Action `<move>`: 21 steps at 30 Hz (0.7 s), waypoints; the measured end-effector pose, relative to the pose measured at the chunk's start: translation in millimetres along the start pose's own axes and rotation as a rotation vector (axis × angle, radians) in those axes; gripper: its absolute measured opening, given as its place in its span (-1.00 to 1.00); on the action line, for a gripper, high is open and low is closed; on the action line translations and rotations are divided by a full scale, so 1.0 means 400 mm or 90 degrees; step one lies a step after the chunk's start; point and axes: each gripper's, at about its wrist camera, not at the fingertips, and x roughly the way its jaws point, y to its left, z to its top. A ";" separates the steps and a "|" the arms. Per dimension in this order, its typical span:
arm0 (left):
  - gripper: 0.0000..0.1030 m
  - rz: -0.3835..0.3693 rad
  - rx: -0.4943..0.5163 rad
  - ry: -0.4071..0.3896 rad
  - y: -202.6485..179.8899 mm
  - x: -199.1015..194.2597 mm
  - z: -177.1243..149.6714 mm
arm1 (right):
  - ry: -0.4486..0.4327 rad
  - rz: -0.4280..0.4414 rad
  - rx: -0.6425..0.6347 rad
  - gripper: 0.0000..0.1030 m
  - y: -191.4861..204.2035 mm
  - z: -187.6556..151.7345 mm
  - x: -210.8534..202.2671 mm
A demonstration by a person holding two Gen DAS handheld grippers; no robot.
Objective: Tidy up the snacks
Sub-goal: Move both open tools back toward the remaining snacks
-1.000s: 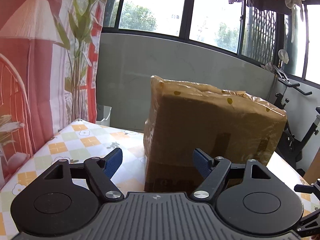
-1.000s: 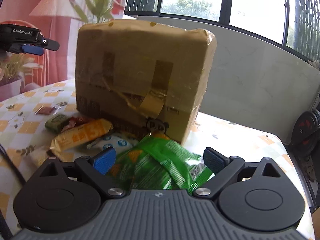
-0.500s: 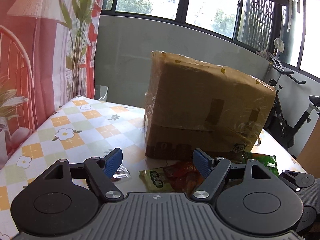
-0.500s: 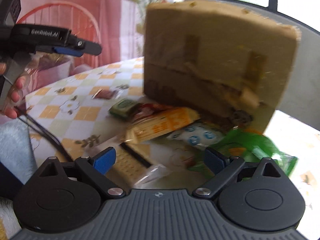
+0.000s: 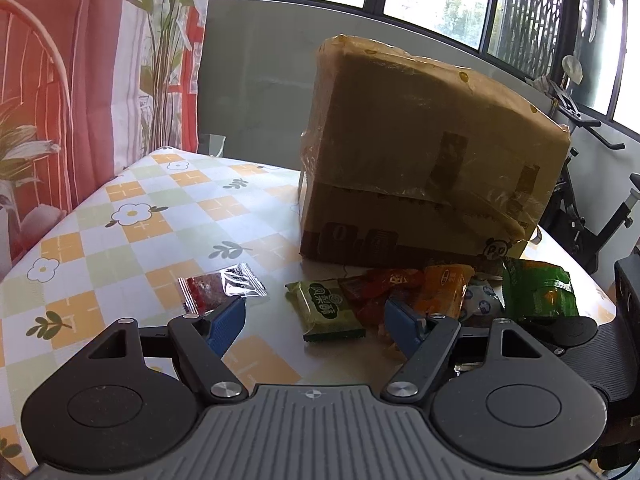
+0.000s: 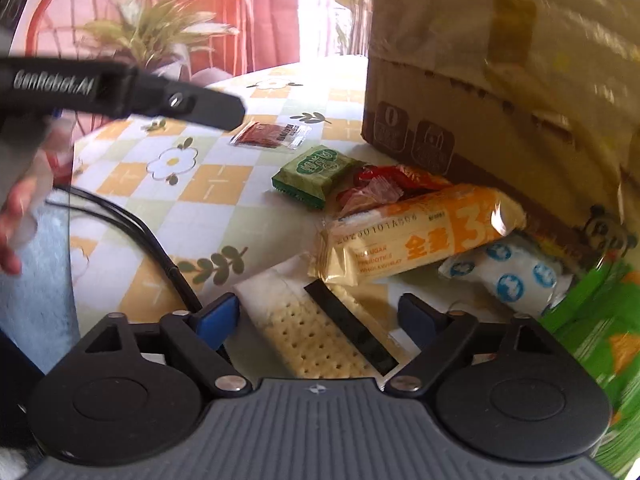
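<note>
Snacks lie in a heap before a taped cardboard box (image 5: 420, 168) (image 6: 500, 80): a clear packet with red filling (image 5: 222, 286) (image 6: 270, 135), a green square packet (image 5: 326, 308) (image 6: 316, 170), red wrappers (image 5: 380, 288), an orange bar (image 6: 420, 236), a white blue-dotted pack (image 6: 508, 276) and a green bag (image 5: 538, 288). My left gripper (image 5: 314, 320) hangs open above the green square packet, touching nothing. My right gripper (image 6: 318, 318) is closing, with a cracker packet (image 6: 304, 332) lying between its jaws; the pads stand clear of it.
The table (image 5: 132, 216) wears a checked flower cloth, and its left edge drops toward a red curtain. A black cable (image 6: 140, 232) runs over the near side. A person's hand (image 6: 20, 208) holds the left gripper. An exercise bike (image 5: 580, 208) stands behind the box.
Both grippers have tipped downward and sunk. The snack heap has come into the left view. The right gripper swung left over the cracker packet and its jaws narrowed.
</note>
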 end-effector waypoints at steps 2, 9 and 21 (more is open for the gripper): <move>0.51 0.004 -0.011 0.008 0.006 0.004 -0.006 | -0.009 -0.002 0.011 0.64 -0.004 -0.009 -0.010; 0.51 0.026 -0.022 0.028 0.011 0.011 -0.020 | -0.060 -0.043 0.113 0.43 -0.020 -0.067 -0.071; 0.51 0.023 -0.011 0.066 -0.004 0.042 -0.043 | -0.036 -0.083 0.114 0.16 0.001 -0.082 -0.104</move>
